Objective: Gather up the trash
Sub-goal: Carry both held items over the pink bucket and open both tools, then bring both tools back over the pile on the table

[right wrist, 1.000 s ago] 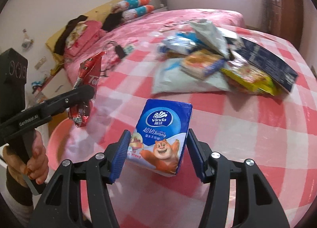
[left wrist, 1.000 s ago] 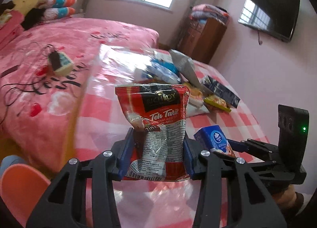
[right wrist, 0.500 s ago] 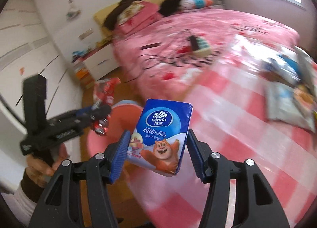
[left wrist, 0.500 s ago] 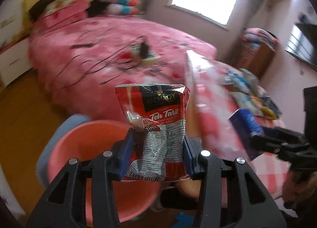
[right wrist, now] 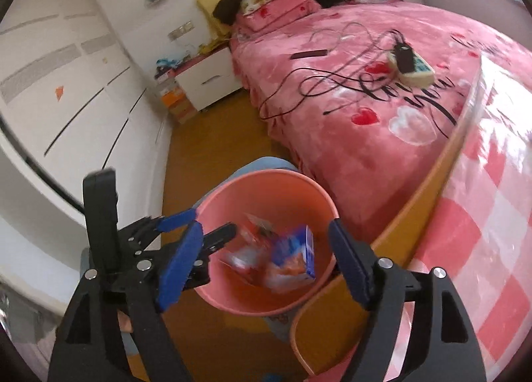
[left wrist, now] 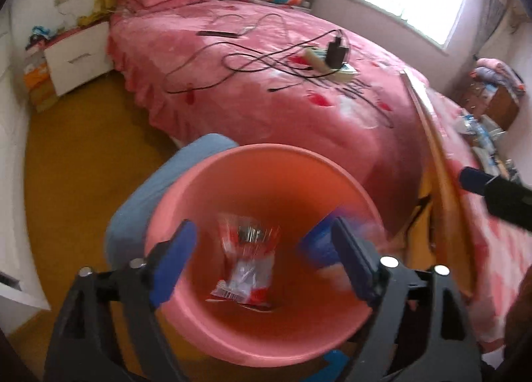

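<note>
Drop step: both my tongs are over the pink bin (left wrist: 266, 162) on the floor beside the bed (left wrist: 266, 89). My left gripper (left wrist: 262, 265) has just been opening and its jaws now stand wide with nothing pressed between them; the red snack packet (left wrist: 247, 262) sits blurred inside the bin, looks like it's falling or just landed. My right gripper (right wrist: 266, 265) has also just been opening, jaws spread, not pinching anything; the blue tissue pack (right wrist: 296, 255) is loose in the bin next to the packet, tilted and blurred too. From the right wrist view I see the left gripper reaching in over the bin's near rim. So both pieces are in the bin, released. More wrappers (left wrist: 482, 129) are still piled far down the checked table (right wrist: 492, 215), off to the right and well apart from the bin. Next move, I judge: keep both tongs open, lift clear of the rim, swing back to the table and pick a wrapper each. Watch the table edge (right wrist: 429, 182), it's just beside the bin.
</note>
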The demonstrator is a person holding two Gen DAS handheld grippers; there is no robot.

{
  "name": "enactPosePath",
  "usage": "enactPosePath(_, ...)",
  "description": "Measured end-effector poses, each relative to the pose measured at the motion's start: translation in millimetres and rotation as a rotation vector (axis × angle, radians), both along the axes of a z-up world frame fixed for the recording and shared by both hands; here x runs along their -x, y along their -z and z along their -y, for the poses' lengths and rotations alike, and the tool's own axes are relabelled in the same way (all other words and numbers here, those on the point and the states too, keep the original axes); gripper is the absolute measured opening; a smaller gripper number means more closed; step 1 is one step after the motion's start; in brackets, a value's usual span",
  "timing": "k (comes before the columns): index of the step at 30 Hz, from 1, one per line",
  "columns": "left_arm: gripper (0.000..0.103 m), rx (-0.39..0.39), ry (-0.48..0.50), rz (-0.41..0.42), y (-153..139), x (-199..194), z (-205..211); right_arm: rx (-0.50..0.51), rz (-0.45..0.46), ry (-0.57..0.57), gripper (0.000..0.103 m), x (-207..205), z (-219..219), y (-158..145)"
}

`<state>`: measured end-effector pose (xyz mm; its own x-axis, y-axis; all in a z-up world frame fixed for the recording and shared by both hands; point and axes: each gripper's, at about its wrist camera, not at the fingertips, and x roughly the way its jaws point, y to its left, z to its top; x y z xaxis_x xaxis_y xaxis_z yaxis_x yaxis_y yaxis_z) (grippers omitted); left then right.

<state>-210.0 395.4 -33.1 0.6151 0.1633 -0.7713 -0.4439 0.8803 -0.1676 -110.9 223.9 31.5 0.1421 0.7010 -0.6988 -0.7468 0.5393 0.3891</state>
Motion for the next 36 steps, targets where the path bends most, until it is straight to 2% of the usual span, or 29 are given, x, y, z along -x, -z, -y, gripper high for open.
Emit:
enactPosePath(4,0.09,-0.048,-0.027,-0.014,1.1,2.9,-2.8,-0.013,0.002,0.088,0.086,-8.1,29.4,-3.1)
enactPosePath(9,0.091,-0.075,-0.019,0.027,-8.6,11.8,2.1,-0.012,0.011,0.186,0.086,-11.5,69.5,-6.4)
enactPosePath(12,0.092,-0.057,0.006,0.073,-15.1,18.4,9.5,0.003,0.031,0.227,0.086,-9.6,89.7,-6.3)
enactPosePath(14,0.092,-0.032,0.007,0.087,-17.7,20.2,12.4,0.008,0.037,0.242,0.086,-6.8,100.4,-4.7)
enactPosePath(17,0.092,-0.034,0.016,0.097,-21.7,19.6,20.9,0.031,0.079,0.264,0.086,1.9,114.5,-4.8)
enactPosePath(25,0.093,-0.083,0.09,0.099,-47.8,7.9,58.8,0.067,0.148,0.314,0.086,15.4,152.5,-5.4)
enactPosePath(36,0.093,-0.108,0.208,0.133,-81.0,-16.5,114.3,0.052,0.128,0.43,0.086,9.1,218.8,-6.0)
